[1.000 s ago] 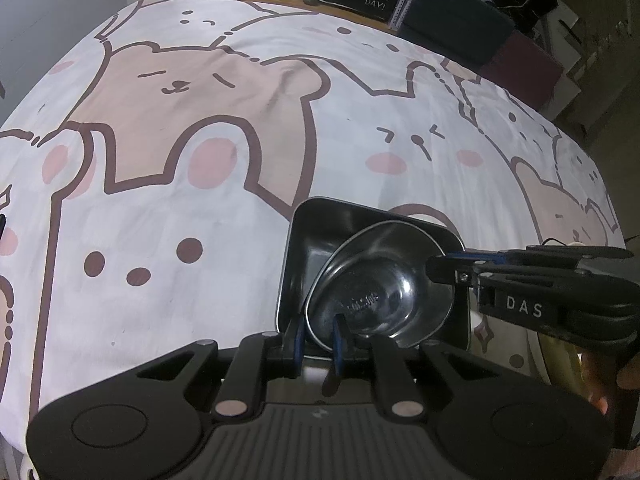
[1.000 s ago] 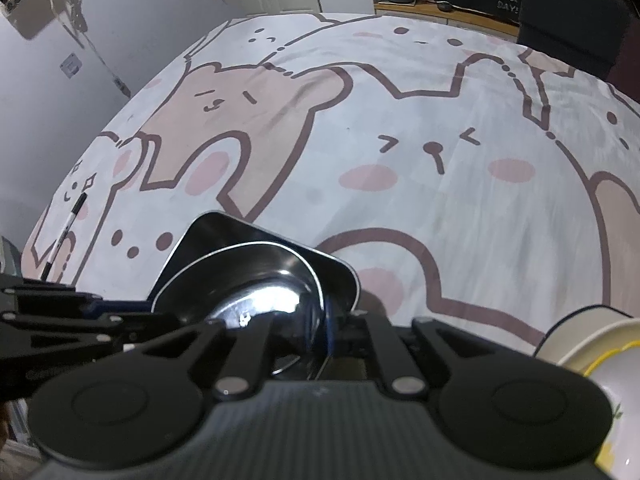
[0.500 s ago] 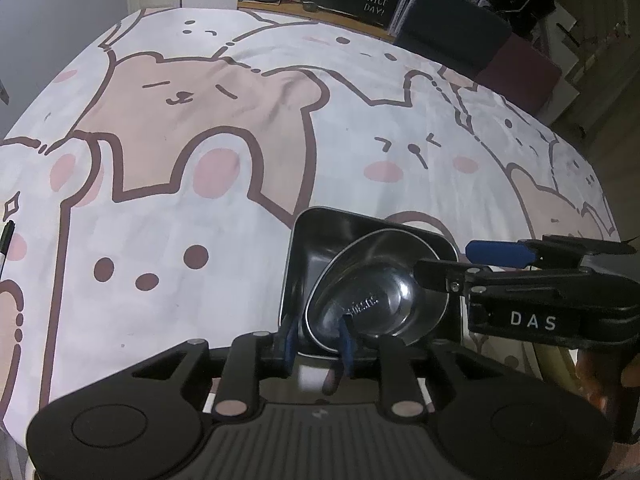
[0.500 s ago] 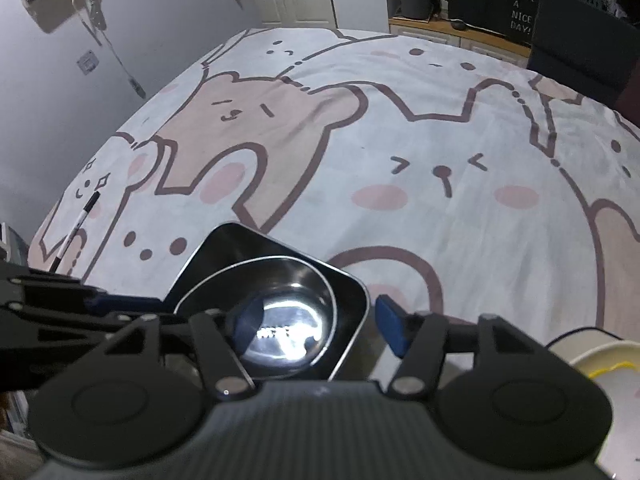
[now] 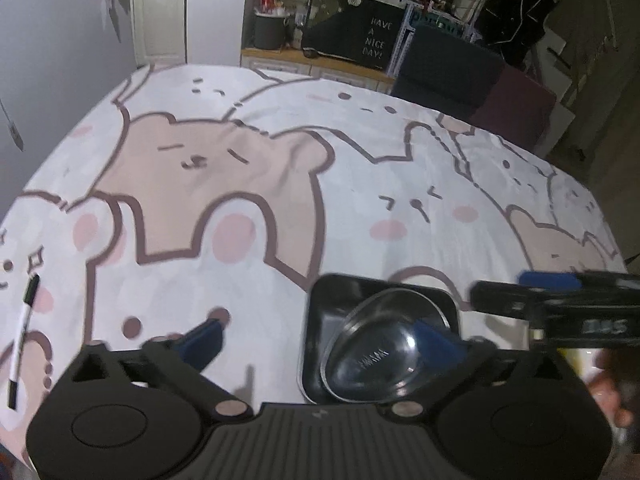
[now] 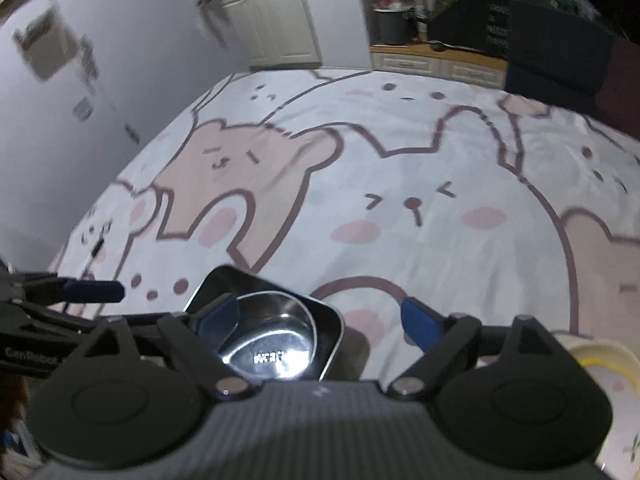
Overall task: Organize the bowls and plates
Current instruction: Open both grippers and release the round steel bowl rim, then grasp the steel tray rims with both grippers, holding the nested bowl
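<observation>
A round steel bowl (image 5: pixel 384 348) lies tilted inside a dark square metal dish (image 5: pixel 320 320) on the bear-print cloth. My left gripper (image 5: pixel 320 340) is open, its fingers spread either side of the dish's near left corner, holding nothing. The same bowl (image 6: pixel 276 340) and dish (image 6: pixel 332 320) show in the right wrist view, where my right gripper (image 6: pixel 320 320) is open and empty, just above the dish's near edge. The right gripper also shows in the left wrist view (image 5: pixel 560 300), to the right of the dish. A white and yellow bowl (image 6: pixel 608 368) sits at the right edge.
A black and white pen (image 5: pixel 22 336) lies on the cloth at the far left. The bear-print cloth (image 5: pixel 280 200) covers the whole table. Beyond the far edge stand a dark chair (image 5: pixel 452 68), cabinets and a sign.
Both grippers have opened and let go of the steel bowl, which now rests in the square dish. Both have pulled back and tilted up a little.
</observation>
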The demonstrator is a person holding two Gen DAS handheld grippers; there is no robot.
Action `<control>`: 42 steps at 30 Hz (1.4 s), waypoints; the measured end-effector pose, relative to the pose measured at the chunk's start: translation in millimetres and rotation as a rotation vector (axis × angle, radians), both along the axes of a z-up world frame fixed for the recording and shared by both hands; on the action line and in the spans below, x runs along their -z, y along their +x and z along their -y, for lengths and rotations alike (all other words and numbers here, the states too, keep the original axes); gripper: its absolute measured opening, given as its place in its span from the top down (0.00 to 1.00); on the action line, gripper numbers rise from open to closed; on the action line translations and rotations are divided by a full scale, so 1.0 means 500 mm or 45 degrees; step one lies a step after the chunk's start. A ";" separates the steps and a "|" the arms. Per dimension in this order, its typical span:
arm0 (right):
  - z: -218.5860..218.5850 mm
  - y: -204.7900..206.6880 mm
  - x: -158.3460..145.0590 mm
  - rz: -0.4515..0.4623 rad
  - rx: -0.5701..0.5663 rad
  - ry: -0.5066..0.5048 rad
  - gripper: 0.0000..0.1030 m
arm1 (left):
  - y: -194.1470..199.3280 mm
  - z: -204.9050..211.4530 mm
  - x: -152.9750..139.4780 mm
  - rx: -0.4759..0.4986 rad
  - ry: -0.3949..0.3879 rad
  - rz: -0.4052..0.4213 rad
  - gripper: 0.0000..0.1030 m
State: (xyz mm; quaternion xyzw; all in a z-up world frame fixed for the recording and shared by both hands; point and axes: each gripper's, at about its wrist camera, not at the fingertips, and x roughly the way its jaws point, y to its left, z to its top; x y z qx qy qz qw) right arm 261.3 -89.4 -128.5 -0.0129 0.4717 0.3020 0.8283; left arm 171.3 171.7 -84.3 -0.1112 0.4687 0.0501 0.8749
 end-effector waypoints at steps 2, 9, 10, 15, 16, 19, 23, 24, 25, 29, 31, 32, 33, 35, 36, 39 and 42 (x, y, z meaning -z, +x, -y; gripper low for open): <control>0.018 0.005 -0.001 -0.052 0.043 0.041 0.12 | 0.007 -0.005 0.004 0.003 0.039 -0.011 0.00; 0.050 -0.013 0.018 -0.168 0.116 0.027 0.42 | 0.028 -0.029 0.028 -0.007 0.071 -0.056 0.00; 0.050 -0.017 0.026 -0.183 0.132 0.018 0.48 | 0.031 -0.030 0.030 -0.005 0.079 -0.060 0.00; 0.055 -0.025 0.064 -0.299 0.189 0.046 0.73 | 0.047 -0.031 0.036 0.019 0.130 -0.091 0.00; 0.053 -0.025 0.070 -0.315 0.199 0.049 0.77 | 0.049 -0.031 0.036 0.023 0.135 -0.094 0.00; 0.048 -0.023 0.089 -0.346 0.221 0.043 0.82 | 0.055 -0.029 0.039 0.038 0.156 -0.102 0.00; 0.044 -0.018 0.092 -0.366 0.250 0.082 0.85 | 0.062 -0.026 0.044 0.056 0.197 -0.114 0.00; 0.040 -0.016 0.095 -0.377 0.255 0.084 0.85 | 0.062 -0.027 0.046 0.059 0.199 -0.115 0.00; 0.038 -0.015 0.097 -0.387 0.263 0.085 0.86 | 0.063 -0.026 0.047 0.065 0.203 -0.116 0.00; 0.031 -0.014 0.105 -0.400 0.268 0.080 0.86 | 0.066 -0.022 0.054 0.094 0.265 -0.115 0.00; 0.028 -0.012 0.107 -0.405 0.274 0.078 0.86 | 0.067 -0.018 0.060 0.121 0.302 -0.110 0.00; 0.029 -0.013 0.106 -0.406 0.276 0.078 0.86 | 0.067 -0.015 0.063 0.144 0.320 -0.109 0.00; 0.028 -0.013 0.107 -0.410 0.280 0.080 0.86 | 0.068 -0.014 0.066 0.162 0.332 -0.112 0.00; 0.028 -0.011 0.109 -0.413 0.281 0.080 0.87 | 0.070 -0.011 0.073 0.188 0.342 -0.129 0.00; 0.027 -0.011 0.110 -0.414 0.281 0.080 0.88 | 0.072 -0.011 0.075 0.195 0.337 -0.136 0.00; 0.029 -0.011 0.111 -0.421 0.281 0.096 0.92 | 0.077 -0.010 0.081 0.213 0.305 -0.171 0.00; 0.030 -0.010 0.112 -0.426 0.285 0.111 0.95 | 0.085 -0.020 0.083 0.183 0.192 -0.243 0.02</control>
